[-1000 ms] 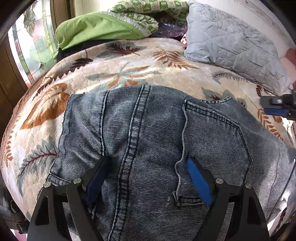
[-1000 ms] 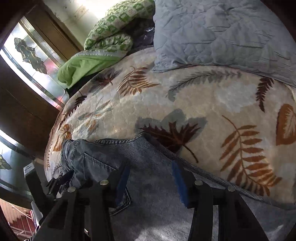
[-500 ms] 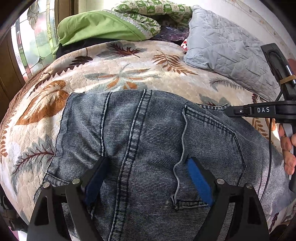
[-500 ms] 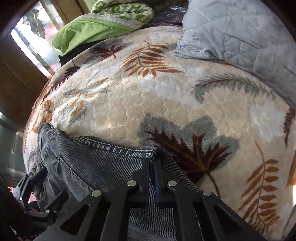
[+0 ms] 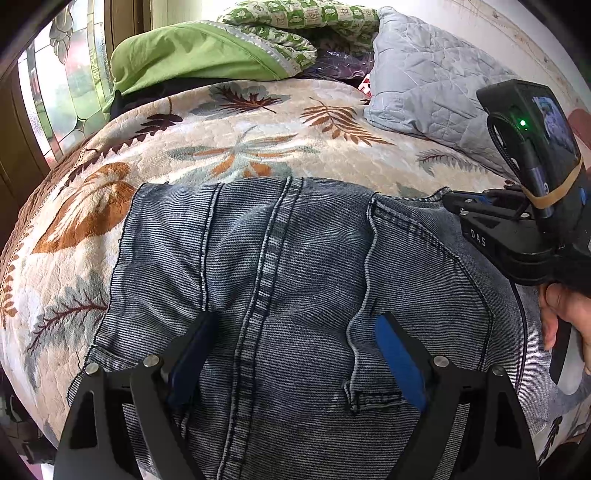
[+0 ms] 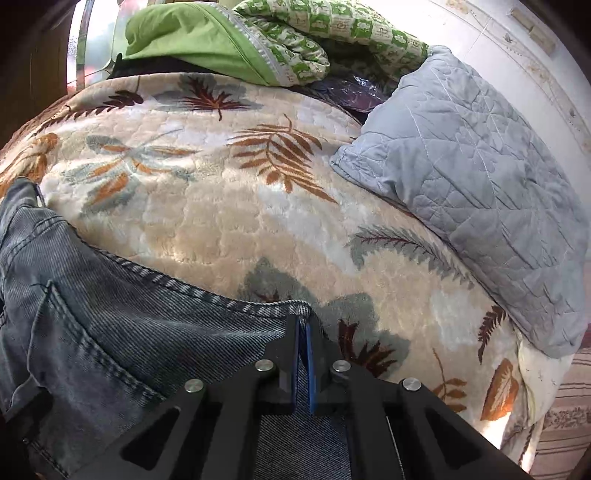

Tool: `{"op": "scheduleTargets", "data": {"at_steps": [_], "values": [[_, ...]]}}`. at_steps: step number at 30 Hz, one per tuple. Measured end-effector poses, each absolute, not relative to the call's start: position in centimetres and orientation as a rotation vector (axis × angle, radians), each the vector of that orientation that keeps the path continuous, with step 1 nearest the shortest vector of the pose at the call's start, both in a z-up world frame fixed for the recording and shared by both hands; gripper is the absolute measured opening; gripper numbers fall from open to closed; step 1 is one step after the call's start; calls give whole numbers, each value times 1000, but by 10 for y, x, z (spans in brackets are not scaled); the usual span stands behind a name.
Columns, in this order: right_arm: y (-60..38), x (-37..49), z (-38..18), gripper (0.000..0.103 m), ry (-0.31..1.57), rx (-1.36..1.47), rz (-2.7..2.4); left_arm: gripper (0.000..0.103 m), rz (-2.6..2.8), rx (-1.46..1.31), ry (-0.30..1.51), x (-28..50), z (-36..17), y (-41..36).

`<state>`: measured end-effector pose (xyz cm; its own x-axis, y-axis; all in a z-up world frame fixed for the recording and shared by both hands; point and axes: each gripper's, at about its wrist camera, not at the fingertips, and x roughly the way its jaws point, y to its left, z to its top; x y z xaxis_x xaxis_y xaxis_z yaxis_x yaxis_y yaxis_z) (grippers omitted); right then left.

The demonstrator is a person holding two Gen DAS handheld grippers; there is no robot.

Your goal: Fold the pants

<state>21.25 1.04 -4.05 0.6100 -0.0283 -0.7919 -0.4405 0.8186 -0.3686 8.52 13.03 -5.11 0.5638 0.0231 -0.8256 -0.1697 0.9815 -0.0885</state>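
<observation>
Blue-grey denim pants (image 5: 295, 280) lie on a leaf-patterned bedspread (image 5: 229, 147), seat side up with a back pocket showing. My left gripper (image 5: 295, 350) is open just above the pants, its blue pads astride the centre seam. My right gripper (image 6: 303, 332) is shut on the pants' waistband edge (image 6: 295, 308), lifting it slightly. It also shows in the left wrist view (image 5: 458, 203), at the pants' far right corner, held by a hand (image 5: 565, 317).
A grey quilted pillow (image 6: 472, 192) lies at the back right. A green pillow (image 5: 192, 55) and a green patterned quilt (image 5: 295, 22) are piled at the head of the bed. A stained-glass window (image 5: 66, 85) is on the left.
My right gripper closed on the pants' waistband edge and raised it, swinging left. My left gripper stayed open over the centre seam.
</observation>
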Motion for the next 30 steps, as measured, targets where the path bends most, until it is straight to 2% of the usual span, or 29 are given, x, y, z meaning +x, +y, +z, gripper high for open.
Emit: {"op": "scheduleTargets", "data": {"at_steps": [3,7,12,14,15,17,20,21,23,24,25,28,30], "values": [[6,217,-52,5,993,-544,298,89,113,-151,970,86,-52,129],[-25,214,-22,13,974,-349,254,89,113,-153,970,85,-52,129],[-51,183,8,14,920,-195,256,89,115,-151,970,86,-52,129],[-58,178,-3,18,974,-109,283,89,116,-154,969,86,-52,129],[-59,179,-18,22,1024,-99,277,89,117,-153,969,86,-52,129],[-66,184,-47,23,1094,-122,191,90,118,-146,968,86,-52,128],[-74,169,-33,24,1005,-78,184,90,121,-139,965,86,-52,128],[-74,161,-25,28,972,-81,191,90,123,-139,966,86,-52,128],[-80,145,-18,50,946,-52,194,91,129,-136,967,87,-53,127],[-83,141,-19,78,950,-34,197,92,130,-131,967,87,-53,127],[-85,140,-25,82,965,-32,192,92,130,-130,967,87,-53,127],[-101,161,-53,82,1114,13,134,92,128,-119,960,86,-53,126],[-118,153,-39,80,1077,121,127,92,132,-110,952,85,-53,125]]}}
